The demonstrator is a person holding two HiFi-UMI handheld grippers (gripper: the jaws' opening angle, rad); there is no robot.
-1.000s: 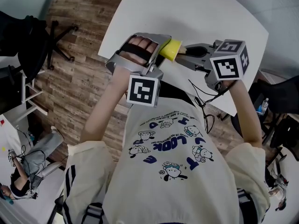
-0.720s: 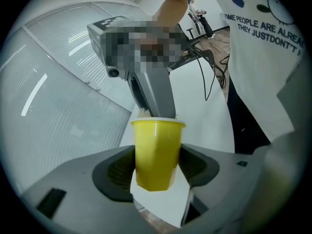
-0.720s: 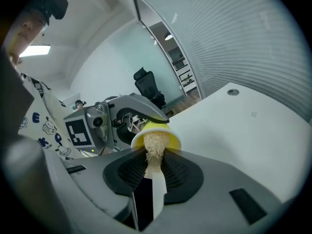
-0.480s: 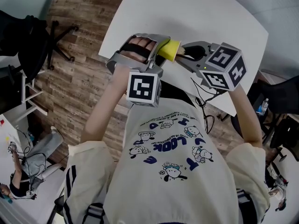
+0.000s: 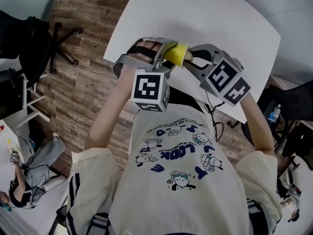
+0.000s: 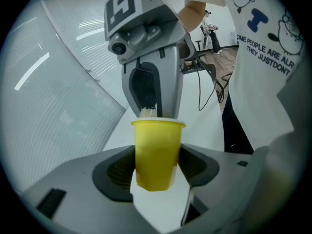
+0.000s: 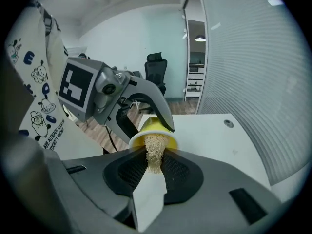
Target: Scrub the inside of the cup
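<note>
While the left gripper [image 6: 156, 168] clamps the yellow cup [image 6: 157, 138] by its lower wall, a jaw pressed to each side, the cup hangs in the air just over the desk's [image 5: 205, 13] near edge and rests on nothing. Its mouth faces the right gripper [image 7: 154, 172], whose jaws stand narrow, pinched on a tuft of pale, fibrous scrubber [image 7: 154, 150] with its far end inside the cup's mouth.

The cup looks light and thin-walled, with a smooth skin, so it may twist or slide in the pads when the scrubber drags on it, and too hard a squeeze would probably dent it. The low grip near the base, likely its stiffest part, suits it and leaves the rim free. The scrubber looks soft and springy and will likely bend, so it is best held well back.
</note>
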